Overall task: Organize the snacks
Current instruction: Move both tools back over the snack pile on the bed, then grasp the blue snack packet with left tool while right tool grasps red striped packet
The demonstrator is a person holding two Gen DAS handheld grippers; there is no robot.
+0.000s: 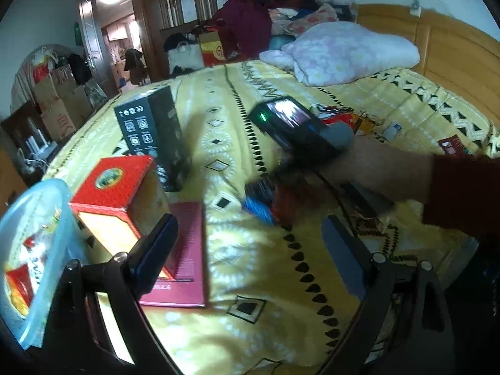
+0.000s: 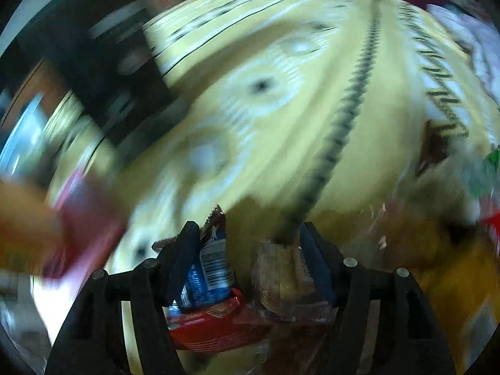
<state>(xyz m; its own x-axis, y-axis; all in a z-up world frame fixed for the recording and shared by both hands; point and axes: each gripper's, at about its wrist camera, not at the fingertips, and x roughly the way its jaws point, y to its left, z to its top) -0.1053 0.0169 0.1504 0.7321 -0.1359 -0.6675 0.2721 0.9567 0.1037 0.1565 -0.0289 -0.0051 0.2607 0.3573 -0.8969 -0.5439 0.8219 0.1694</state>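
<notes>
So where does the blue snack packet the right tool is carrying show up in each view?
Left wrist view: the blue snack packet sits mid-frame, blurred, under the right tool over the bed.
Right wrist view: bottom centre, against the tool's left finger, above a red packet.
Shared landmark: the yellow patterned bedspread.

My left gripper (image 1: 250, 250) has its fingers (image 1: 156, 247) wide apart with nothing between them. My right gripper (image 2: 250, 259) points down, its fingers (image 2: 184, 259) squeezed on a bunch of things. My right arm (image 1: 390, 172) reaches across.
</notes>
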